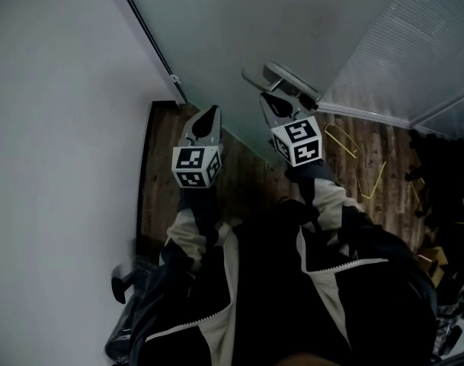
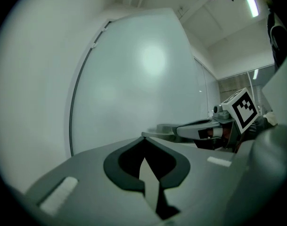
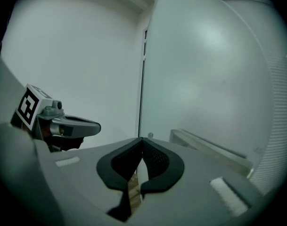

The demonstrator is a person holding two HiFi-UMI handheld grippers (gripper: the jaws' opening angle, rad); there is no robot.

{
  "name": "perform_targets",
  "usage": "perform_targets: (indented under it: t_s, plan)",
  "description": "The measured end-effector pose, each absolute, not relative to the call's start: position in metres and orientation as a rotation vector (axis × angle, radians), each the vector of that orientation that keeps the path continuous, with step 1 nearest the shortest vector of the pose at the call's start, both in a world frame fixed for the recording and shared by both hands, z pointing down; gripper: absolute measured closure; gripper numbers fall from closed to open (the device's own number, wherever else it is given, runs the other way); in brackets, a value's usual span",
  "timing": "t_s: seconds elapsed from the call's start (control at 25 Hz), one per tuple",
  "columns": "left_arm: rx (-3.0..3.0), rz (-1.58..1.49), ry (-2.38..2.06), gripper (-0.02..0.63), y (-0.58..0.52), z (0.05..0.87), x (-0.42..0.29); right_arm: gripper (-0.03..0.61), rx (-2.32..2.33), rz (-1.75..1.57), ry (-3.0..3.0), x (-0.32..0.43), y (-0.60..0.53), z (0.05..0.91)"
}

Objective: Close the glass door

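Note:
The frosted glass door (image 1: 247,29) stands ahead of me, its black edge strip (image 1: 144,29) running next to the white wall (image 1: 56,128). A grey bar handle (image 1: 289,78) is fixed low on the glass. My right gripper (image 1: 271,101) is shut and empty, its tips just below the handle; I cannot tell whether they touch. In the right gripper view, the handle (image 3: 204,145) lies right of the closed tips (image 3: 142,139). My left gripper (image 1: 211,114) is shut and empty too, pointing at the glass (image 2: 134,79) near the door's edge, apart from the handle (image 2: 164,128).
Dark wooden floor (image 1: 159,174) runs under the grippers. A ribbed glass panel (image 1: 414,52) stands at the right. Yellow strips (image 1: 340,139) lie on the floor there, with dark clutter (image 1: 441,174) at the far right.

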State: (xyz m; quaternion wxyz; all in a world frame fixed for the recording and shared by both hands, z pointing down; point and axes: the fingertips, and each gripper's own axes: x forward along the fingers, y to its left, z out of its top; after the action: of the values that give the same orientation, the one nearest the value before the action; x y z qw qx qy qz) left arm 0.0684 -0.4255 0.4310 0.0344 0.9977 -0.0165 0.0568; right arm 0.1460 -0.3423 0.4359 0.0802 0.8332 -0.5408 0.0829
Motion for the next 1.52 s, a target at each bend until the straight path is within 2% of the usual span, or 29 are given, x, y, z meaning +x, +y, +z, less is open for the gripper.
perform_targets:
  t_s: [0.2, 0.44, 0.48, 0.56, 0.72, 0.8, 1.12, 1.16, 1.24, 1.52]
  plan:
    - [3.066, 0.173, 0.135, 0.606, -0.383, 0.432, 0.11, 0.574, 2.541, 0.267, -1.495, 0.167, -0.299, 0.441]
    - [3.045, 0.173, 0.194, 0.606, -0.368, 0.43, 0.125, 0.573, 2.456, 0.233, -1.423, 0.171, -0.294, 0.437]
    - [3.041, 0.173, 0.198, 0.606, -0.368, 0.43, 0.125, 0.56, 2.409, 0.208, -1.392, 0.17, -0.296, 0.437]
    - [3.03, 0.176, 0.208, 0.606, -0.368, 0.432, 0.125, 0.422, 2.258, 0.153, -1.293, 0.169, -0.302, 0.442]
    - [3.031, 0.179, 0.216, 0.606, -0.372, 0.436, 0.127, 0.346, 1.808, -0.014, -1.006, 0.178, -0.321, 0.46]
    - [3.026, 0.185, 0.223, 0.606, -0.369, 0.436, 0.125, 0.334, 1.673, -0.052, -0.943, 0.181, -0.33, 0.467]
    - [3.018, 0.186, 0.222, 0.606, -0.379, 0.442, 0.115, 0.336, 1.546, -0.06, -0.869, 0.187, -0.346, 0.486]
    - [3.017, 0.189, 0.223, 0.606, -0.38, 0.442, 0.115, 0.35, 1.535, -0.066, -0.852, 0.188, -0.346, 0.487]
    - [3.016, 0.194, 0.229, 0.606, -0.382, 0.444, 0.116, 0.439, 1.511, -0.082, -0.828, 0.19, -0.348, 0.488]
    - [3.01, 0.196, 0.243, 0.606, -0.384, 0.447, 0.115, 0.439, 1.509, -0.093, -0.817, 0.195, -0.346, 0.489]
